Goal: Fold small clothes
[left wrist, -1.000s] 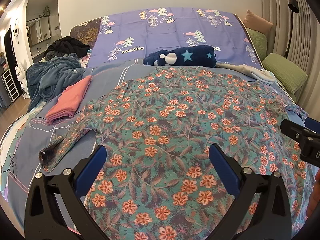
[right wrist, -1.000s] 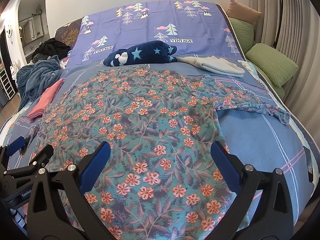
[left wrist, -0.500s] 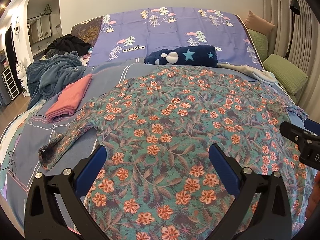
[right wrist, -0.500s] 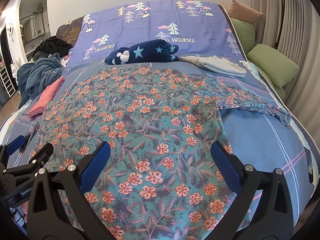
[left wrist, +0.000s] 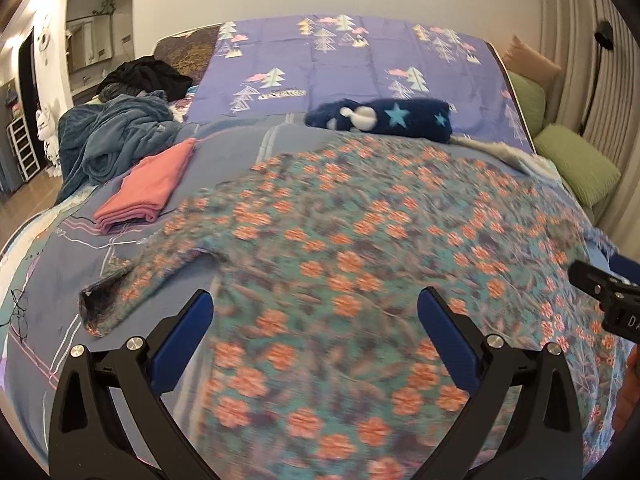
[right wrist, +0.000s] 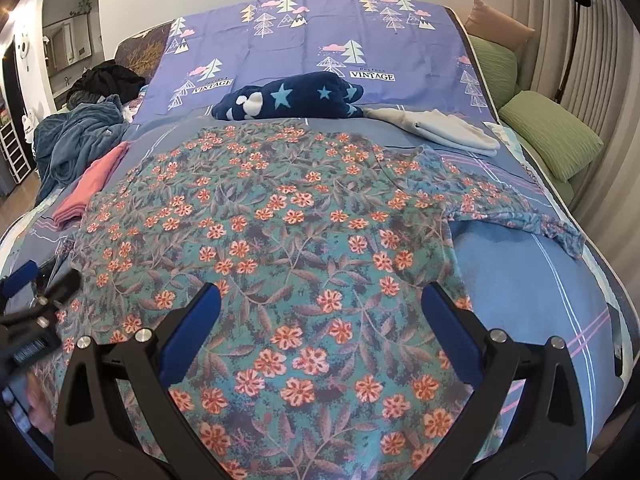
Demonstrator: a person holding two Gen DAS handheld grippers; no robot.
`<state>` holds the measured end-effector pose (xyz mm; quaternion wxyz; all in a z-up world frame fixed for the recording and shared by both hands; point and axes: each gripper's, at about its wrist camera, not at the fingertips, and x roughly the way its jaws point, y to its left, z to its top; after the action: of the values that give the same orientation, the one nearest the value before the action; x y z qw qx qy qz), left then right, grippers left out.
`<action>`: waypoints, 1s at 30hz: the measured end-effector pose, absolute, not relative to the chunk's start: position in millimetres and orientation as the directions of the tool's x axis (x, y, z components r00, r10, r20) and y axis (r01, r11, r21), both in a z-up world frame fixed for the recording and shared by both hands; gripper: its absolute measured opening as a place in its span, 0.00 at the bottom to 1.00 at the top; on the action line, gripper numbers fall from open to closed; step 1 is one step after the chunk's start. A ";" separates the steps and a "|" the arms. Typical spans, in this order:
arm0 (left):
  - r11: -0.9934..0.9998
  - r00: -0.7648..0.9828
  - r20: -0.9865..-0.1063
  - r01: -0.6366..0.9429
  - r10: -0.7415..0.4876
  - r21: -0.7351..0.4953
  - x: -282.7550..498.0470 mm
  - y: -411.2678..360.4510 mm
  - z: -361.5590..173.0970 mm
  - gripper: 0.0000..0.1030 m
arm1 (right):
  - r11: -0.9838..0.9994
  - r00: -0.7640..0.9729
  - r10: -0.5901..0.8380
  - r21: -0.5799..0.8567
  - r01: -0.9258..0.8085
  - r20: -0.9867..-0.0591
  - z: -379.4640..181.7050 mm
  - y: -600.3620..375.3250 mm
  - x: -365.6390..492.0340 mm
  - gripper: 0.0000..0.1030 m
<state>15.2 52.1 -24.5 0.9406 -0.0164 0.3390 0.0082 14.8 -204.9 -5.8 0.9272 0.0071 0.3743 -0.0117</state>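
A teal floral top (left wrist: 360, 248) with orange flowers lies spread flat on the bed, sleeves out to both sides; it also shows in the right wrist view (right wrist: 280, 240). Its left sleeve end (left wrist: 104, 300) lies on the sheet, its right sleeve (right wrist: 520, 216) reaches toward the bed's right edge. My left gripper (left wrist: 316, 320) is open and empty above the top's lower left part. My right gripper (right wrist: 320, 316) is open and empty above its lower right part. Each gripper shows at the edge of the other's view.
A folded pink garment (left wrist: 148, 188) lies at the left. A blue-grey blanket heap (left wrist: 112, 140) sits behind it. A navy star-print bundle (right wrist: 288, 96) and a folded pale grey garment (right wrist: 440, 128) lie beyond the top. Green pillows (right wrist: 552, 132) line the right edge.
The left wrist view has shifted a little and is now blurred by motion; the top stays flat. Both grippers stay open over its lower part.
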 end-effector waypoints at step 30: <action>0.955 0.715 -0.674 -0.293 0.186 -0.048 112.0 222.5 -5.2 0.04 | 0.998 0.666 -0.018 0.025 0.055 -0.746 -10.5 -223.1 63.6 0.98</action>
<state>112.0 222.5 -5.2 0.9229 -0.0760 0.3546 0.1298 63.6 -223.1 -10.5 0.9123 0.0228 0.4083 -0.0201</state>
